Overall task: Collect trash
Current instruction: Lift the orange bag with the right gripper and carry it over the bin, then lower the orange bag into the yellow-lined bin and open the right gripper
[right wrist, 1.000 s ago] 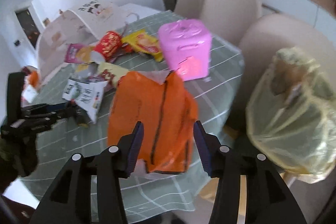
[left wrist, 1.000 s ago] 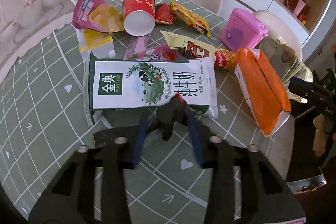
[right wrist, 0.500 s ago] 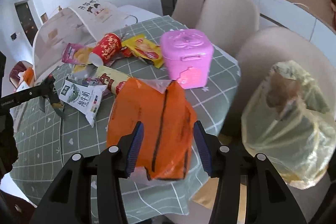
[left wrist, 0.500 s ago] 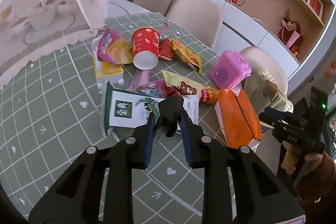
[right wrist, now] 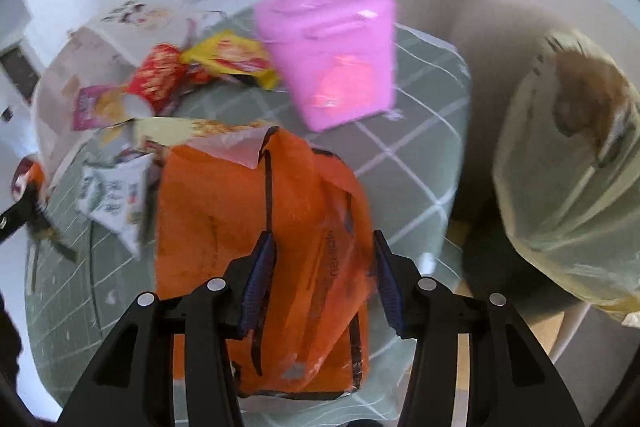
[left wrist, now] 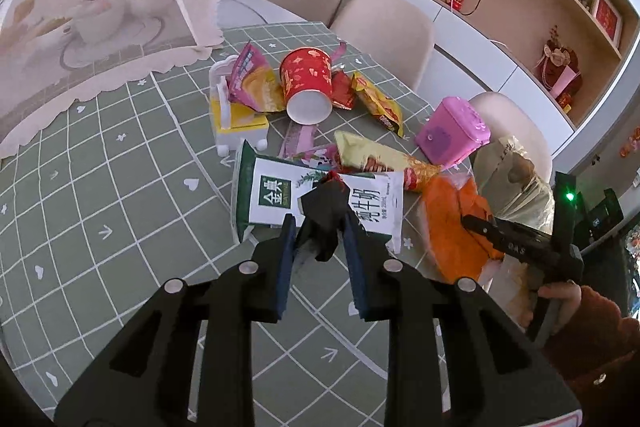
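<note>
Here, left gripper clamped on a crumpled black wrapper, lifted off the green gridded tablecloth. Beyond it at 12 o'clock, a flattened milk carton; farther, a red paper cup on its side among snack wrappers. Right gripper: jaws have just been closing, astride the orange bag; whether the pads press it I cannot tell. Pink bin past the bag at 12, yellow trash bag at 2 o'clock.
</note>
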`<state>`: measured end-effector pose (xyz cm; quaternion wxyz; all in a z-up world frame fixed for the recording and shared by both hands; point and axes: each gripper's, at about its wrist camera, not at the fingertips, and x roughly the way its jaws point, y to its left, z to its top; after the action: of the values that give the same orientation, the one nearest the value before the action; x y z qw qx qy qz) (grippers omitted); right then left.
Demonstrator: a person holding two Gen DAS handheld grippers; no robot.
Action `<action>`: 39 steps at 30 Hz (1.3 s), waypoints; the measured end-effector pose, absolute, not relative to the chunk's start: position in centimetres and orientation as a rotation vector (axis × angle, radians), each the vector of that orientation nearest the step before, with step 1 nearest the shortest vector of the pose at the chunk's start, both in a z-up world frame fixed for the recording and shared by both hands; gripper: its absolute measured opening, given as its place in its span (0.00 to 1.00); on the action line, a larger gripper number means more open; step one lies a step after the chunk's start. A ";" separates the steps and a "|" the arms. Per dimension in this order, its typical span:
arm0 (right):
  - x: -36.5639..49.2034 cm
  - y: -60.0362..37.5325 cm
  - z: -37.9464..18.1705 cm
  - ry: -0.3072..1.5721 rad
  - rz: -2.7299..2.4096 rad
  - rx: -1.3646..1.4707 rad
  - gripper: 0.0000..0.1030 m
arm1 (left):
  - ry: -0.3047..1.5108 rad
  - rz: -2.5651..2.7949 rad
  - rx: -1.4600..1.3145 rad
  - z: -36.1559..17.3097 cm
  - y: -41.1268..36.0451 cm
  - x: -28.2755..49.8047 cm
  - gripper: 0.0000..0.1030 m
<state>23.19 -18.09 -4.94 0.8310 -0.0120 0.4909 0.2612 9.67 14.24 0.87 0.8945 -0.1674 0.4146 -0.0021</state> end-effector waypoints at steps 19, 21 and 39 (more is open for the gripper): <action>26.5 -34.0 12.0 0.657 0.365 -0.008 0.09 | 0.616 -0.291 -0.201 11.6 -2.3 21.6 0.23; 27.0 -37.4 12.5 0.636 0.287 -0.024 0.09 | 0.618 -0.372 -0.186 11.9 -6.2 23.8 0.23; 32.3 -57.5 8.1 0.665 -0.023 0.086 0.09 | 1.000 -0.665 -0.189 0.4 -31.2 39.0 0.41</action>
<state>32.32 -57.53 8.10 0.9443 0.0421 0.3263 -0.0112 38.99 -31.17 0.40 0.8208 -0.0887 0.4697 -0.3126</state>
